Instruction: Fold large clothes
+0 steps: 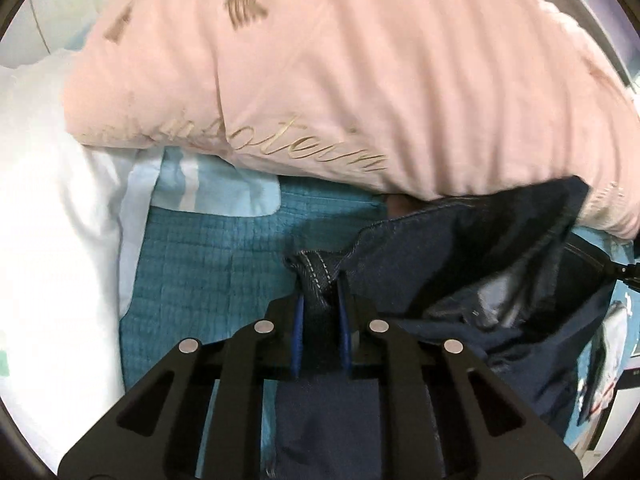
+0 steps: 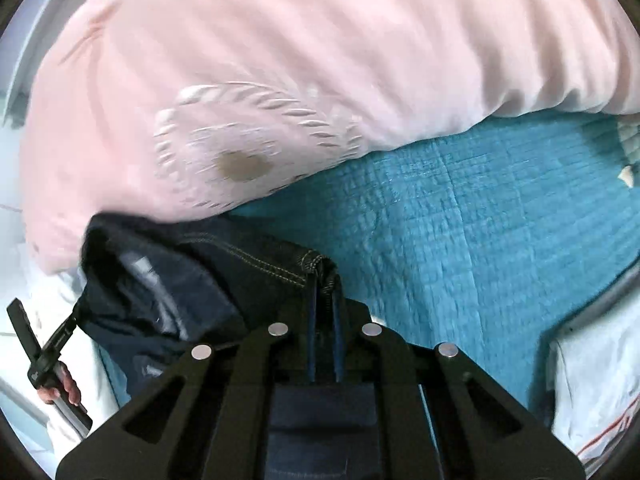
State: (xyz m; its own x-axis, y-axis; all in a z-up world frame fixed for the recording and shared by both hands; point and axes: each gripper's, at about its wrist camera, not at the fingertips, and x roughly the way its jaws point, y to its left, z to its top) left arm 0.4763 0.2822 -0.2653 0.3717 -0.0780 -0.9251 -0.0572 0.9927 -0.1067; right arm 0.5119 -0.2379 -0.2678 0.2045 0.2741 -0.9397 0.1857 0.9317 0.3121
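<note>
jeans [image 1: 480,248] pinched at the hems by left gripper [image 1: 320,292] and right gripper [image 2: 325,280], legs blurred

The jeans [image 1: 460,240] are dark navy with pale contrast stitching. The quilt [image 2: 460,220] is teal, stitched in a fine grid. The duvet [image 1: 340,60] across the top is pale pink, with gold script and brown tassel motifs. At left, the pillow [image 1: 48,200] is white.

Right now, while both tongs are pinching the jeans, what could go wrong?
1. Both the left tongs and right tongs pinch only a stitched edge of the dark blue denim jeans, so the heavy fabric might slip free.
2. The puffy pink embroidered duvet lies close behind; the jeans could snag or drag it.
</note>
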